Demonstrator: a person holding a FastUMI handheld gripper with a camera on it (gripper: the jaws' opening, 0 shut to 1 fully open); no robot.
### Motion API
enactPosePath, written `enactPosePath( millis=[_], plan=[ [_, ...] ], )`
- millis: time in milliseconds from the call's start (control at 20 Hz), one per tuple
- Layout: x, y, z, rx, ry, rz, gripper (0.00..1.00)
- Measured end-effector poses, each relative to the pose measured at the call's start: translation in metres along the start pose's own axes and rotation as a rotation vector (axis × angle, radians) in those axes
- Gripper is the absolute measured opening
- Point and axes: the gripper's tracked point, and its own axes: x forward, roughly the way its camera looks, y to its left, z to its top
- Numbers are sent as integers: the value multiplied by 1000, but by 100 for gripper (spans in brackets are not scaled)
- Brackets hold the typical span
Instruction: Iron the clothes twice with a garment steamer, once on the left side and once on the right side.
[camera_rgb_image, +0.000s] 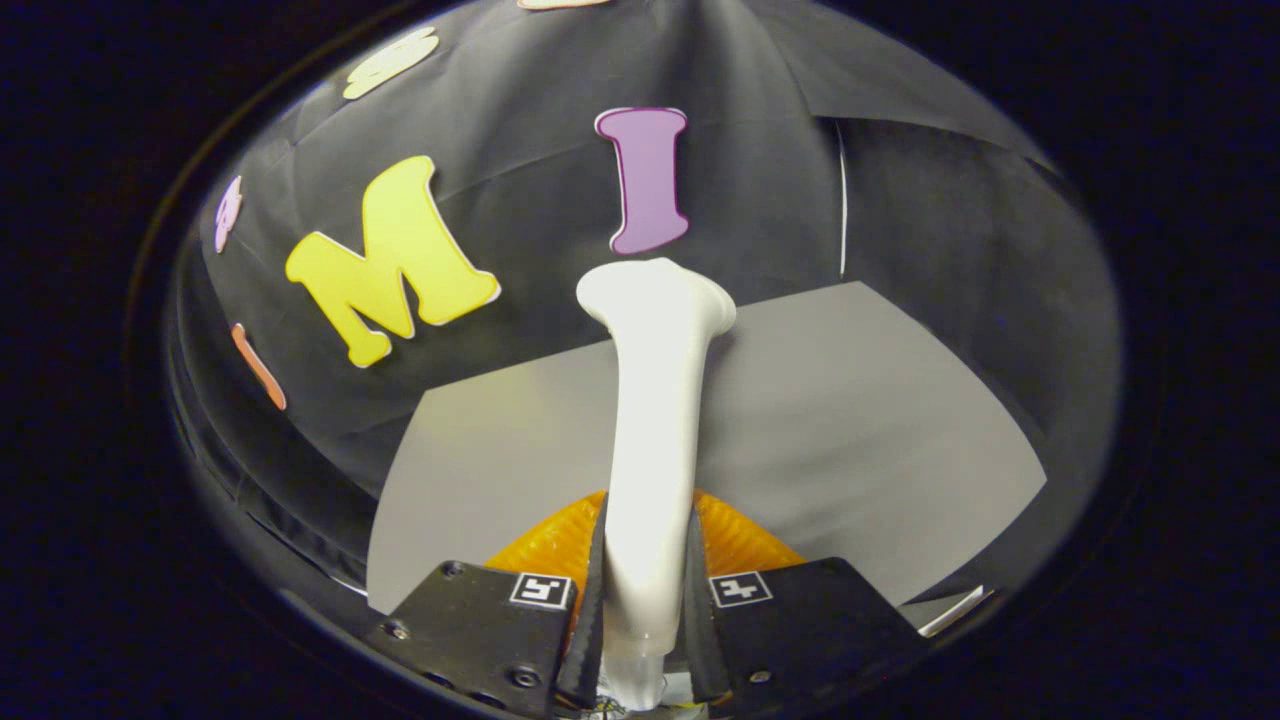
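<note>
A white garment steamer (655, 420) stands upright between my fingers, its handle rising to a flared head that reaches up in front of the black booth wall. My gripper (645, 600) is shut on the lower handle, both fingers pressing its sides. An orange ribbed piece (745, 540) shows just behind the fingers, low around the steamer's base. Beyond it lies a grey table surface (860, 420).
Black cloth walls (520, 140) close in behind and to the right of the grey table. A white strip (955, 610) lies at the table's near right corner.
</note>
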Motion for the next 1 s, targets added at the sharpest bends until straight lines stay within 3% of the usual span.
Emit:
enactPosePath(
  millis=[400,1000],
  plan=[
    [-50,50,-11,4,-104,65,37],
    [-157,136,-35,-110,-360,157,37]
  ],
)
